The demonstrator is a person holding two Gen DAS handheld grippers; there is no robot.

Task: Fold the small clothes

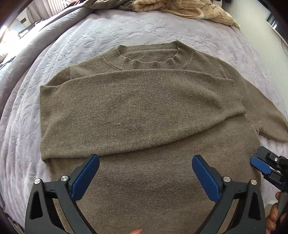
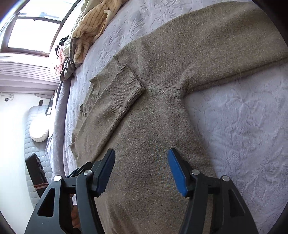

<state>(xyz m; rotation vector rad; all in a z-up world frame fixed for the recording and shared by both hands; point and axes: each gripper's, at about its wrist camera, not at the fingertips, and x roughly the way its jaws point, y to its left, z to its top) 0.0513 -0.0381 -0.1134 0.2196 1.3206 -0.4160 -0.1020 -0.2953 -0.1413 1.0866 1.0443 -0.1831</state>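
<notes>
Both grippers are hanging over the sweater (image 1: 144,115), jaws apart and gripping nothing: the left gripper (image 1: 145,172) widest, the right gripper (image 2: 141,171) narrower. Ahead, one sleeve (image 1: 140,108) is lying folded across the chest; beyond, a striped pile (image 1: 189,10) is sitting on the bedspread (image 1: 90,36).

Right gripper (image 2: 141,171) hovers, jaws apart, over the brown sweater (image 2: 162,111).

L wrist view is aimed steeply down, close above the sweater (image 1: 144,111). R view is angled across it from beside; sweater (image 2: 144,126) and bedspread (image 2: 243,135) are shared.
</notes>
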